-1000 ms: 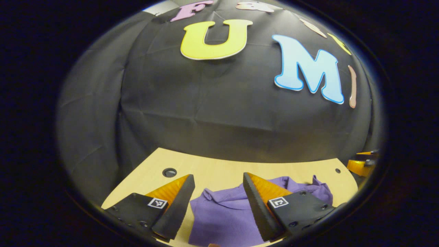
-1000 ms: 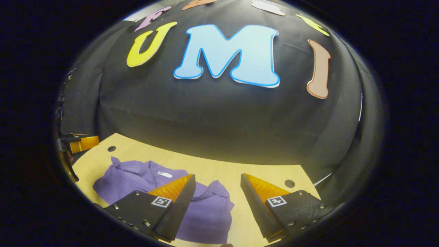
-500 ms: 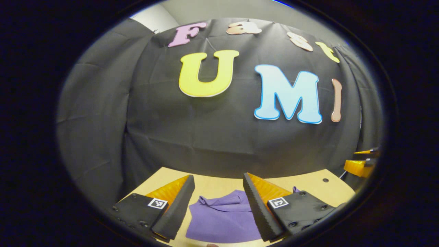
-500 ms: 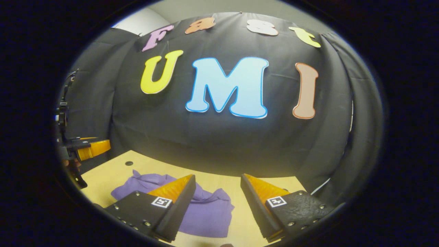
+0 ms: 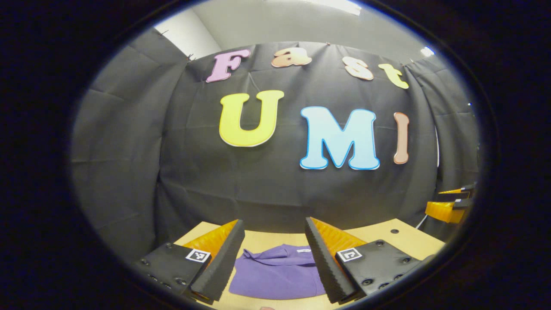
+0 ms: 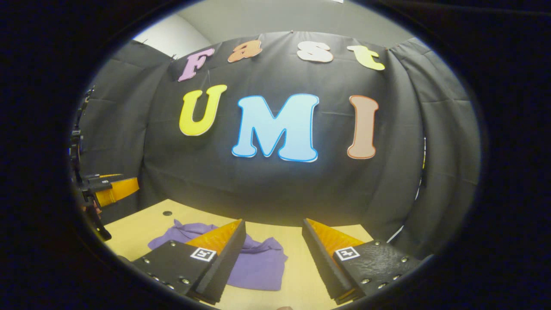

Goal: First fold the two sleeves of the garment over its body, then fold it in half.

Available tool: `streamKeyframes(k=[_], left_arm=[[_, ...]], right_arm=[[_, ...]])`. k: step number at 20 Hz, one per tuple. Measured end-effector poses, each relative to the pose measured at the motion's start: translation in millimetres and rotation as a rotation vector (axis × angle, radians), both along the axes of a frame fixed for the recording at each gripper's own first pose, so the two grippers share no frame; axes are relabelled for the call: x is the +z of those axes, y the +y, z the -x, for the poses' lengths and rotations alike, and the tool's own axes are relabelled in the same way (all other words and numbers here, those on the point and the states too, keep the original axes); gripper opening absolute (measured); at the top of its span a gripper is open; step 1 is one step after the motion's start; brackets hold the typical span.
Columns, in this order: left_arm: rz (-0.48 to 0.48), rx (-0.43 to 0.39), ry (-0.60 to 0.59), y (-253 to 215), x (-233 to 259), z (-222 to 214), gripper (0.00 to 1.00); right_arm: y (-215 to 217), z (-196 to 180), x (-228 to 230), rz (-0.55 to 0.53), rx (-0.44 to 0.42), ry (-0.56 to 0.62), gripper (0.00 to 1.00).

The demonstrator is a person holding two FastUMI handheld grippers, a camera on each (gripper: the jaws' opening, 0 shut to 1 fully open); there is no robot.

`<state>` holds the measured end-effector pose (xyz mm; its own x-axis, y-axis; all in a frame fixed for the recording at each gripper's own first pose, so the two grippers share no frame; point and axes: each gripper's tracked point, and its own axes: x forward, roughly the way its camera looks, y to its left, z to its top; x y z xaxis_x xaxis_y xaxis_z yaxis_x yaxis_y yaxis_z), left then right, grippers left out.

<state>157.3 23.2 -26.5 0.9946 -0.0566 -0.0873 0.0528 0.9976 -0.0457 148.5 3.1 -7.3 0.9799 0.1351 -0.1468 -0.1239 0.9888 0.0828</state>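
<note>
Both cameras now sit higher and farther back than a second ago: in each view the garment has shrunk toward the bottom edge, and more of the booth wall and the pale ceiling above it has come into sight.

Left gripper (image 5: 274,234): released, fingers spread wide with nothing between them, held above the table (image 5: 413,241). Through the gap, the purple garment (image 5: 277,273) lies flat on the light wooden tabletop as a compact folded shape, with the collar and a small white tag at its far edge. Its right side is hidden behind the right finger. Far to the right of this view the other gripper's tip appears at the picture's edge, clear of the garment.

Right gripper (image 6: 273,234): likewise released, fingers wide apart and empty, raised off the table (image 6: 129,226). The garment (image 6: 260,265) lies to the lower left in this view, partly hidden behind the left finger, with bare wood on its right. The left gripper (image 6: 114,189) is seen at the far left edge, held above the table's corner and apart from the cloth.

A small round hole (image 6: 167,213) marks the tabletop near that corner. Neither gripper touches the garment.
</note>
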Motion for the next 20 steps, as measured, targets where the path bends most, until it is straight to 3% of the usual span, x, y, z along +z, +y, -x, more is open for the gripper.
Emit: streamKeyframes(k=[12, 13, 18, 20], left_arm=[[-0.035, -0.048, -0.035, 18, -2, 31, 0.88], [-0.042, -0.047, -0.04, 19, -2, 32, 0.91], [-0.051, -0.067, -0.055, 7, 3, 45, 0.88], [-0.06, -0.076, -0.054, -2, 3, 52, 0.94]], right_arm=[[3, 43, -3, -0.001, -0.117, 0.065, 0.85], [2, 47, -2, 0.002, -0.125, 0.065, 0.85], [-13, 69, 9, 0.022, -0.163, 0.037, 0.85], [-27, 77, 12, 0.012, -0.186, 0.025, 0.85]])
